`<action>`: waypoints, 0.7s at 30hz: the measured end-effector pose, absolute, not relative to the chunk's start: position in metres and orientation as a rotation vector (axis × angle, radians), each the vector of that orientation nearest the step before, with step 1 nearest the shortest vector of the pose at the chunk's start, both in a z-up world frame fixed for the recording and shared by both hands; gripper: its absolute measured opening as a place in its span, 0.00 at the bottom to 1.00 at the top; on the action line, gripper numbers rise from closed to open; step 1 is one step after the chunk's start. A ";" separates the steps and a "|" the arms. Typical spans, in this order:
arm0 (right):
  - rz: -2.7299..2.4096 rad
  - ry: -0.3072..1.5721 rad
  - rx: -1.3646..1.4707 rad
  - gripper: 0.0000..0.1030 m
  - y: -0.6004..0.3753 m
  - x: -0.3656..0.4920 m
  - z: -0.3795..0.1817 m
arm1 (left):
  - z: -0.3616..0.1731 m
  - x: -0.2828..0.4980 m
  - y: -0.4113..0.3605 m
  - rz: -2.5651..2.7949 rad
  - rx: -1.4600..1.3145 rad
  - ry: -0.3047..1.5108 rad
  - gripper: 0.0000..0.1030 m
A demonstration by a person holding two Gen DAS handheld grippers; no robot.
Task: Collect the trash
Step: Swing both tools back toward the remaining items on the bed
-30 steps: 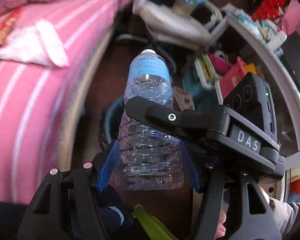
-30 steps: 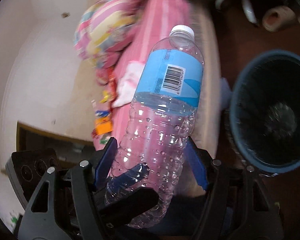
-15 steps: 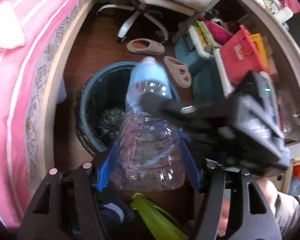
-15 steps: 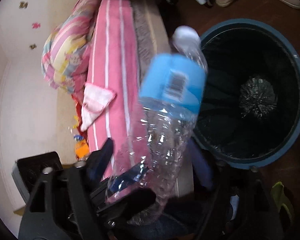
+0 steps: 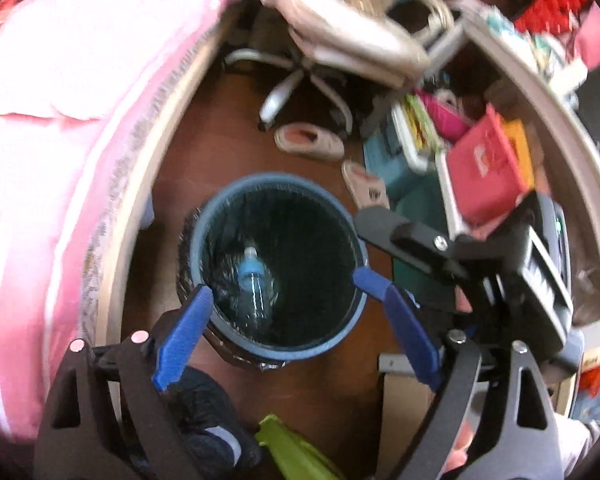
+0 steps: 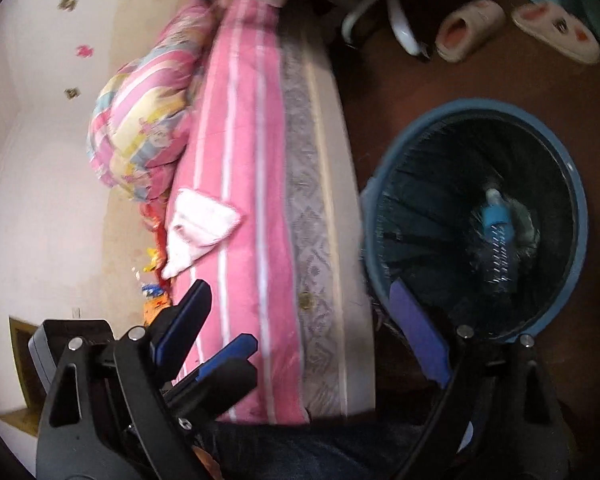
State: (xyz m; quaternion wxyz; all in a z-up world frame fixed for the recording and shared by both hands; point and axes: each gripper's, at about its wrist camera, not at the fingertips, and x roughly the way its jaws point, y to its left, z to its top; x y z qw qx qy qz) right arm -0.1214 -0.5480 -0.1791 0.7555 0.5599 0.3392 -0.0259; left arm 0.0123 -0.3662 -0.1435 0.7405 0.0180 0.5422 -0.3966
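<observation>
Bottle dropped from both grippers into bin | left gripper wide apart, empty, right above | right gripper apart, bin off rightward

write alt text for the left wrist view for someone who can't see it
An open left gripper with blue-padded fingers hangs over a round blue trash bin lined in black, where a clear plastic bottle with a blue label lies inside. A pink bed runs along the left; slippers and a chair base sit on the brown floor beyond.
</observation>
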 end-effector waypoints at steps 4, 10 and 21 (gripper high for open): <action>0.012 0.689 1.131 0.88 -0.525 -0.111 -0.136 | -0.109 0.017 -0.332 -0.806 -0.104 1.094 0.87; 0.131 0.623 0.957 0.90 -0.479 -0.089 -0.062 | -0.060 0.019 -0.273 -0.740 -0.307 0.954 0.88; 0.345 0.571 0.690 0.94 -0.354 -0.041 0.025 | 0.009 0.019 -0.129 -0.579 -0.469 0.764 0.90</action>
